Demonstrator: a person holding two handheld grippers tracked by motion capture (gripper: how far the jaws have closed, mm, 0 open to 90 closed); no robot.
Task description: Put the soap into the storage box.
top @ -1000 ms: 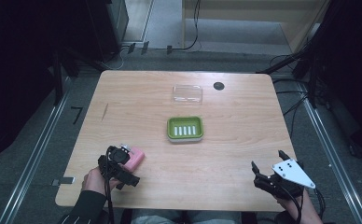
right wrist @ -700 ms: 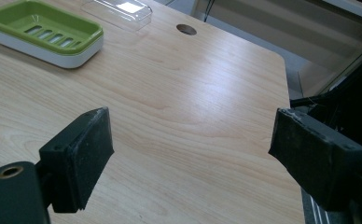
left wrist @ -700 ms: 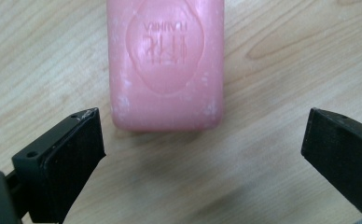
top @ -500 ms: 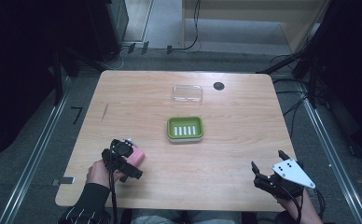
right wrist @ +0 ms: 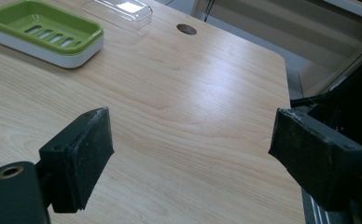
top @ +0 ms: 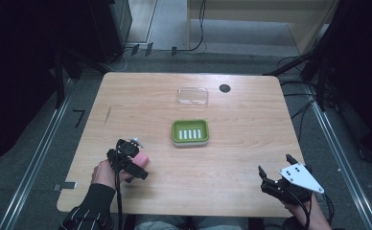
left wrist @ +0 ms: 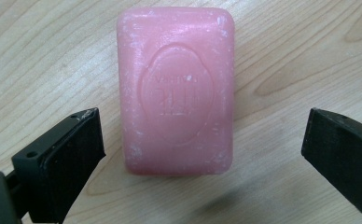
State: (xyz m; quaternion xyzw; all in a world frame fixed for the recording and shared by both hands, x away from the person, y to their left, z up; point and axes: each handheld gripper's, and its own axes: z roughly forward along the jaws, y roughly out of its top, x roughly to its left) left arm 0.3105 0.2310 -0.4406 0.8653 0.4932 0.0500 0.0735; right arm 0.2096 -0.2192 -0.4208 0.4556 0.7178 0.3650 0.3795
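- Left gripper (left wrist: 202, 154) poised over pink soap (left wrist: 175, 88), jaws spread wide either side, not touching; probably lined up to grasp.
- Soap flat on table (top: 232, 158), near green dish (top: 190, 132).
- Right gripper (top: 276, 184) idle, jaws apart, empty.

bg: wood table (top: 251, 143) | grey floor (top: 35, 158) w/ cables (top: 201, 28) | dim room

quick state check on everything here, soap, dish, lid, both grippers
pink soap bar: flat on the table, embossed face up, between the left gripper's fingers, not gripped
green soap dish: empty, uncovered, mid-table
clear lid: off the dish, lying on the table beyond it
left gripper: open, over the soap
right gripper: open, holding nothing
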